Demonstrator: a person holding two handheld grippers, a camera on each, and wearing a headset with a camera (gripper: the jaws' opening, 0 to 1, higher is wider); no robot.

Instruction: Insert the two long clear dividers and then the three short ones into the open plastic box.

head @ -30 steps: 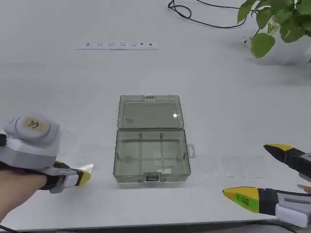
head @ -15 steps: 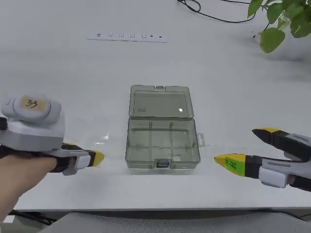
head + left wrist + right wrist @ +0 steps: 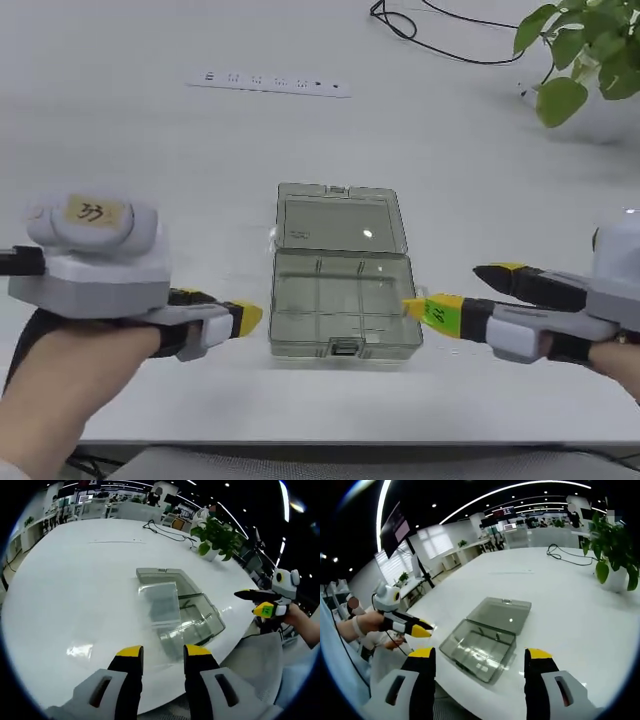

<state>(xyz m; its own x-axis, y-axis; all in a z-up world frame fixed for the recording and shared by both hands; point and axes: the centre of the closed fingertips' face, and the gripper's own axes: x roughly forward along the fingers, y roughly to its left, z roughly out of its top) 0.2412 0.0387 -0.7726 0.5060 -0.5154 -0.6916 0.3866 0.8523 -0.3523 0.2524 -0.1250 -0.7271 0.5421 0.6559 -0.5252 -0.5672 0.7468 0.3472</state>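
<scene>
Head view: the plastic box (image 3: 300,343) is seen open at the middle of the white table (image 3: 150,180), its lid (image 3: 340,218) laid flat behind it. The left gripper (image 3: 245,318) is held low just to the left of the box, and the right gripper (image 3: 448,288) is held at the box's right wall. Both claws are parted and nothing is held in either, the right one being spread much wider. In the left gripper view a clear sheet (image 3: 160,604), taken to be one of the long dividers, is seen lying flat on the table just beside the box on the near side. Faint lines are seen inside the box, but it cannot be told whether these are moulded slots or dividers already seated.

The step in hand is judged to be the pick-up of a long divider. A thin, clear sheet lying flat is best taken by one edge, so a jaw should be worked under that edge and the claw closed lightly. The sheet should then be turned upright, lined up with the slots in the box's two opposite walls, and pressed down evenly at both ends. The box may be steadied by the other gripper so that it is not pushed across the smooth table.
</scene>
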